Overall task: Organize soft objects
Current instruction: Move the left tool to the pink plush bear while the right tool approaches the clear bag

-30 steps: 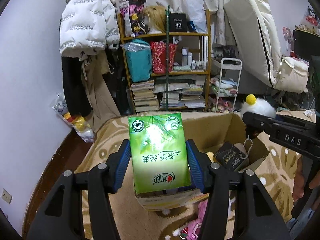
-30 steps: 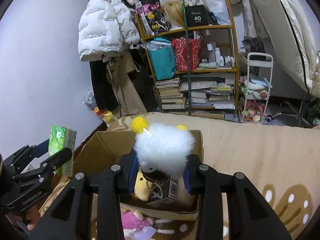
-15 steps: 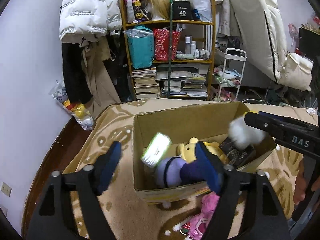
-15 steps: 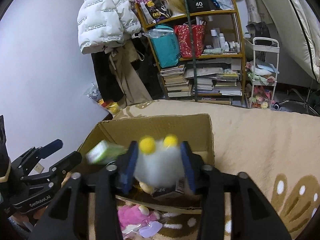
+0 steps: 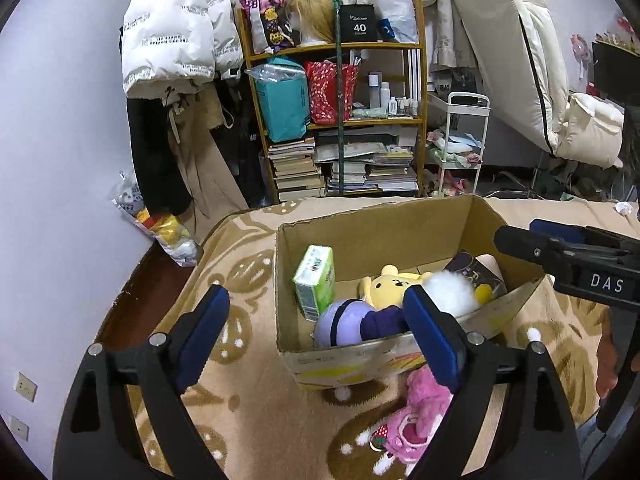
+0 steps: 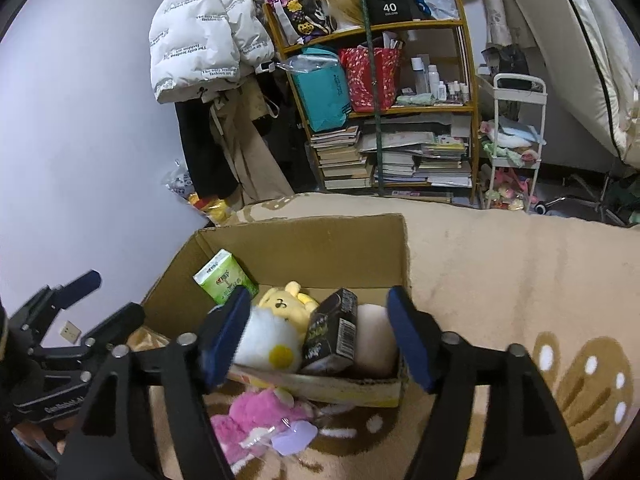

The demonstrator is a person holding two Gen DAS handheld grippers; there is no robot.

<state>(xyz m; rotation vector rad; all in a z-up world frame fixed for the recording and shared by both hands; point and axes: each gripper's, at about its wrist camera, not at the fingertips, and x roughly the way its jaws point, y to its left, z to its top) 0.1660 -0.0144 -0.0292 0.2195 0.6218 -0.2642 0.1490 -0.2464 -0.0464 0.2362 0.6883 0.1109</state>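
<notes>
One cardboard box [image 5: 384,236] sits on the patterned blanket [image 5: 248,408], holding one green tissue pack [image 5: 315,280] leaning on its left wall, one yellow plush [image 5: 394,285], one white fluffy toy [image 5: 450,292], one purple plush [image 5: 348,322] and one dark carton [image 6: 334,330]. One pink plush [image 6: 256,416] lies outside, touching the box front. Left tool [image 5: 316,340] and right tool [image 6: 316,340] both gape wide, holding nothing.

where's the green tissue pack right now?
The green tissue pack is inside the cardboard box, leaning in its left corner in both wrist views, just left of the yellow plush and behind the purple plush. No fingers touch it.
</notes>
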